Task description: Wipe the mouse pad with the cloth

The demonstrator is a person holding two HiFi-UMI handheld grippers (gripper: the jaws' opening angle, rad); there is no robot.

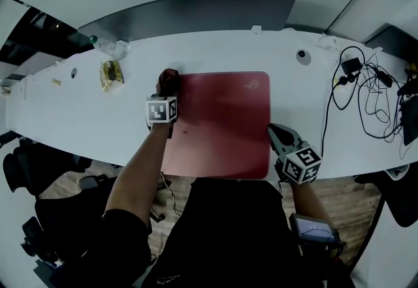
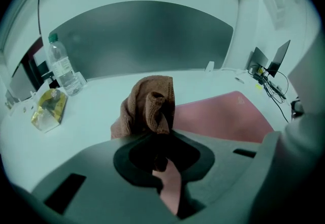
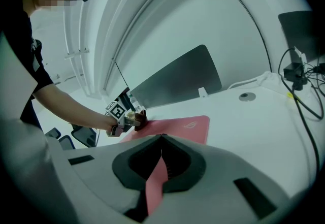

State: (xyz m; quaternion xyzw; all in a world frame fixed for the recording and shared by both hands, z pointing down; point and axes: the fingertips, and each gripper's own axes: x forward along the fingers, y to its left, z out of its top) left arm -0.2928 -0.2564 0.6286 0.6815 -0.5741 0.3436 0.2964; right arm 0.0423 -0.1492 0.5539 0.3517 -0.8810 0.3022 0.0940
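Note:
A red mouse pad (image 1: 222, 123) lies flat on the white desk (image 1: 78, 110), reaching the near edge. At its far left corner my left gripper (image 1: 166, 89) is shut on a bunched brown cloth (image 1: 168, 76). In the left gripper view the cloth (image 2: 150, 103) stands up out of the jaws of the left gripper (image 2: 161, 134), with the pad (image 2: 223, 116) to the right. My right gripper (image 1: 274, 131) is shut, its tips at the pad's right edge. In the right gripper view the right gripper (image 3: 161, 137) points across the pad (image 3: 177, 127) toward the cloth (image 3: 140, 118).
A clear water bottle (image 2: 61, 68) and a yellow packet (image 1: 111, 74) sit to the far left of the pad. Black cables (image 1: 366, 94) and a plug lie at the desk's right end. A round grommet (image 1: 302, 55) sits beyond the pad. A dark panel (image 1: 196, 9) backs the desk.

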